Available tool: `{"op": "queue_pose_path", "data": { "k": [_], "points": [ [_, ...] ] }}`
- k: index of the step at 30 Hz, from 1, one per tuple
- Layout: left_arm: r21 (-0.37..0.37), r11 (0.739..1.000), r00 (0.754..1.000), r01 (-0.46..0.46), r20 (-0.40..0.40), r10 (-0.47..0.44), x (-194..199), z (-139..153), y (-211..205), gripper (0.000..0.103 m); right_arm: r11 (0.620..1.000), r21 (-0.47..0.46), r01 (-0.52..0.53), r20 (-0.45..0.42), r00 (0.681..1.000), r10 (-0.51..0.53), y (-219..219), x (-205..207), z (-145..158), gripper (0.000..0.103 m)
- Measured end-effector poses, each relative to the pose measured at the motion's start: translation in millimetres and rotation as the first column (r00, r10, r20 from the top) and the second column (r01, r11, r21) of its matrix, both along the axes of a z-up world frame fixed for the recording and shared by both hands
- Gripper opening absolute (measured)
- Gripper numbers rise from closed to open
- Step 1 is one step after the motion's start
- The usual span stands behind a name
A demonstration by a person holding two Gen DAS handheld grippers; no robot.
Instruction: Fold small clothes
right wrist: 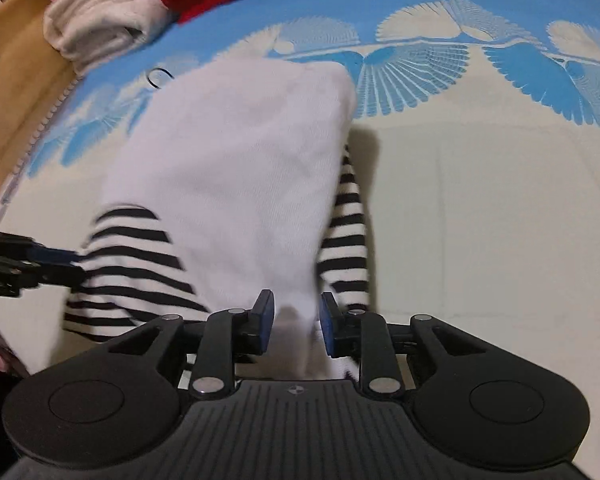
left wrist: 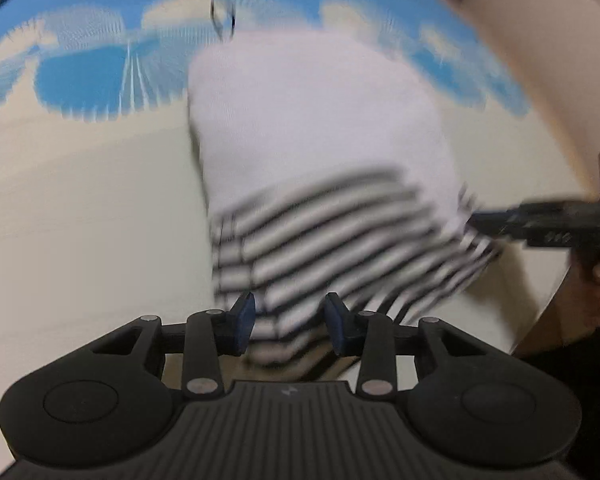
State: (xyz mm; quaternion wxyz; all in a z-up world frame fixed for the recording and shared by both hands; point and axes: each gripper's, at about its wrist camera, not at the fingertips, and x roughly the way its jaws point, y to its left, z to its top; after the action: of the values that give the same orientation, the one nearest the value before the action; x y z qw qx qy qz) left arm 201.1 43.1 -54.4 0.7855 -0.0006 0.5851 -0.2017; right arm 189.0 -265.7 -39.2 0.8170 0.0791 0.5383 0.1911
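A small white garment [right wrist: 236, 168] with black-and-white striped sleeves lies on the cream-and-blue patterned cloth [right wrist: 480, 220]. Both the left tongs [left wrist: 290, 322] and right tongs [right wrist: 296, 322] stand parted, fabric between their pads. No writing is readable.

Even, soft indoor light; no glare. Left wrist view heavily motion-blurred: the garment [left wrist: 320, 152] stripes smear, and the blue pattern on the mat [left wrist: 80, 80] streaks at the far side. Near gripper body stays sharp. Right wrist view crisper; the far mat pattern reads clearly, slight blur on the cloth's left edge. A soft shadow falls right of the garment [right wrist: 236, 176]. Strong fisheye bending at all edges.
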Motion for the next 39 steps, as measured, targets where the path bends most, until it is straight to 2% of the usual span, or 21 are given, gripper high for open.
{"op": "queue_pose_path", "data": {
  "k": [2,3,4,7,8,9,11,13,16,19,23,25,30,32,33,35,39],
  "points": [
    [0.080,0.995,0.998,0.056,-0.018,-0.055,-4.6,-11.0,-10.8,0.049,0.994,-0.098,-0.053,-0.046,0.998,0.048,12.3,-3.9,-15.7,0.040],
    [0.093,0.993,0.998,0.067,-0.001,-0.067,-6.0,-8.8,-14.6,0.050,0.989,-0.138,-0.060,-0.051,0.997,0.053,15.0,-3.6,-20.4,0.047],
    [0.100,0.993,0.998,0.062,0.019,-0.064,-8.0,-4.2,-16.5,0.050,0.988,-0.151,-0.039,-0.041,0.999,0.033,14.9,-2.8,-18.5,0.050],
    [0.106,0.994,0.991,0.001,0.135,-0.015,-20.3,19.6,-16.5,0.055,0.989,-0.126,0.079,0.048,0.996,-0.073,10.5,-6.8,4.6,0.049],
    [0.103,0.994,0.983,-0.022,0.182,0.003,-26.1,29.0,-15.9,0.066,0.985,-0.125,0.116,0.110,0.989,-0.102,10.5,-14.3,17.4,0.050],
    [0.097,0.994,0.972,-0.049,0.234,0.025,-33.5,39.5,-14.8,0.082,0.981,-0.125,0.145,0.167,0.978,-0.124,10.7,-23.5,28.4,0.052],
    [0.071,0.990,0.934,-0.118,0.346,0.087,-54.7,61.4,-14.4,0.093,0.975,-0.115,0.188,0.271,0.951,-0.152,12.3,-45.2,49.0,0.064],
    [0.026,0.984,0.888,-0.175,0.435,0.147,-76.0,81.2,-15.3,0.094,0.970,-0.110,0.215,0.341,0.925,-0.166,14.4,-67.2,63.8,0.084],
    [-0.040,0.968,0.820,-0.249,0.522,0.233,-110.6,103.1,-20.7,0.094,0.968,-0.119,0.223,0.413,0.897,-0.156,19.8,-102.9,79.3,0.088],
    [-0.049,0.959,0.780,-0.281,0.571,0.257,-141.3,116.3,-38.1,0.094,0.956,-0.116,0.268,0.461,0.867,-0.187,23.4,-134.8,90.6,0.091],
    [-0.028,0.953,0.750,-0.302,0.609,0.256,-180.0,123.5,-59.5,0.094,0.946,-0.094,0.310,0.471,0.851,-0.232,27.4,-170.0,100.9,0.096],
    [-0.018,0.949,0.747,-0.315,0.613,0.259,-194.4,122.6,-66.2,0.094,0.940,-0.105,0.326,0.468,0.850,-0.242,31.5,-184.5,103.1,0.097],
    [-0.018,0.931,0.761,-0.363,0.571,0.308,-220.5,115.9,-69.8,0.094,0.934,-0.107,0.342,0.444,0.856,-0.263,38.3,-206.3,104.8,0.097],
    [-0.019,0.932,0.765,-0.362,0.566,0.309,-224.1,114.5,-69.6,0.097,0.935,-0.110,0.337,0.441,0.860,-0.258,42.5,-210.1,105.4,0.097],
    [-0.017,0.933,0.766,-0.359,0.565,0.305,-224.0,113.9,-70.1,0.103,0.936,-0.113,0.334,0.443,0.860,-0.253,44.9,-212.3,105.8,0.097],
    [-0.010,0.934,0.767,-0.356,0.569,0.298,-222.7,112.9,-70.3,0.103,0.936,-0.122,0.329,0.448,0.860,-0.244,49.7,-213.8,106.3,0.097],
    [-0.016,0.935,0.788,-0.354,0.534,0.307,-217.7,109.6,-69.1,0.103,0.938,-0.136,0.320,0.445,0.865,-0.230,56.6,-212.5,103.7,0.097]
  ]
}}
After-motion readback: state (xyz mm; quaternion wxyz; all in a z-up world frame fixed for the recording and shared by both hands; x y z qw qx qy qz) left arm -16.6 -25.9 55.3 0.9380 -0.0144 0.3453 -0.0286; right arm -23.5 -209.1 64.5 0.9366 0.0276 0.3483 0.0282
